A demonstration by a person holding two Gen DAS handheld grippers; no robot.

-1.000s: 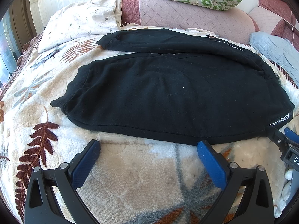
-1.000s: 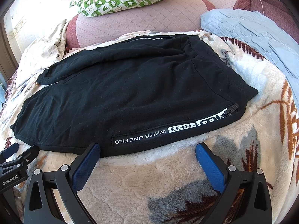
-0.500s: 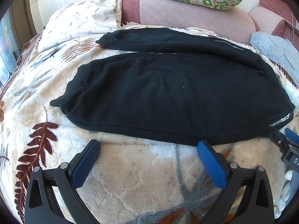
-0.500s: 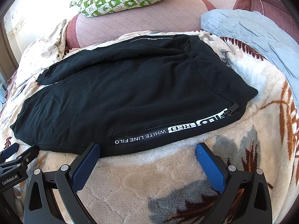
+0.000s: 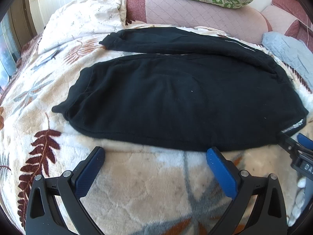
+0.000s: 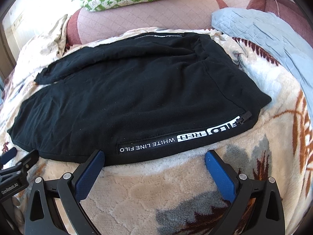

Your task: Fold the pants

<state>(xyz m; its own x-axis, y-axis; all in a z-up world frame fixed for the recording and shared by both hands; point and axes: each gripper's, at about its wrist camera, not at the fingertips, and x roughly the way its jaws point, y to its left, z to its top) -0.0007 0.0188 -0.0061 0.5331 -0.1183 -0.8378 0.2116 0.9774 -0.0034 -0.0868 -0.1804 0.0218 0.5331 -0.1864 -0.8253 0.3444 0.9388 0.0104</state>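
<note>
Both pairs of jaws stand wide apart and hold nothing. The left gripper (image 5: 155, 153) hovers just short of the near hem of the black sweatpants (image 5: 185, 98), its blue pads over bare fleece blanket (image 5: 146, 186); the right gripper (image 6: 154, 156) sits likewise at the near edge, its left pad touching or almost touching the cloth below the white lettered stripe (image 6: 176, 139).

These pants lie spread flat on the blanket, waistband (image 6: 230, 74) to the right, cuffs to the left, the far leg (image 5: 176, 41) angled away from the near one. A pink quilted bolster (image 6: 146, 17) runs along the far side, with a light-blue quilt (image 6: 264, 35) at far right.

Judging by the look, this is thick, soft knit: light, limp, not slippery, and it will sag and drag on the plush fleece unless lifted clear. Good holds seem to be the near side seam, one gripper by the waistband corner and one near the cuff (image 5: 78, 101), pinching both layers, so the near leg can be carried over onto the far one.
</note>
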